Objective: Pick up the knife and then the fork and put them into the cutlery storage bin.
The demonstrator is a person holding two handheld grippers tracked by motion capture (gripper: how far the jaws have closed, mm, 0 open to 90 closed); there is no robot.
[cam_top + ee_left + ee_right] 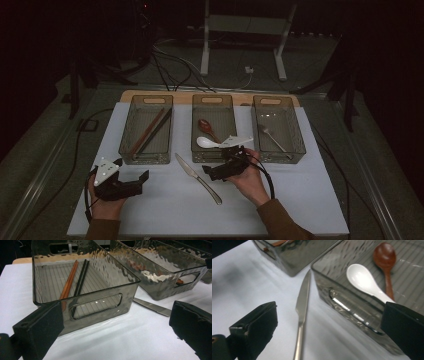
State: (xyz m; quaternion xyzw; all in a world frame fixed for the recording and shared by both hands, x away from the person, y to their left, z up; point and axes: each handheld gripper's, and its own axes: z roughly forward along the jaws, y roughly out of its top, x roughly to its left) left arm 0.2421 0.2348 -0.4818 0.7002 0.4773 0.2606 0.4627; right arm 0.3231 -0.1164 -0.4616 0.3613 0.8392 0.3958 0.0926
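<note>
Three smoky bins in a row at 12 o'clock: left bin [146,129] has chopsticks [151,131], middle bin [213,127] two spoons [208,136], right bin [278,128] a fork [274,139]. No readable labels. Knife [198,178] lies at 6 o'clock of the middle bin. Left gripper [142,179] and right gripper [216,172] both have jaws spread, empty.

White table [165,210], black cables [170,70] on the floor beyond it, white metal stand [240,30] behind, dark stand legs [80,75] at left
</note>
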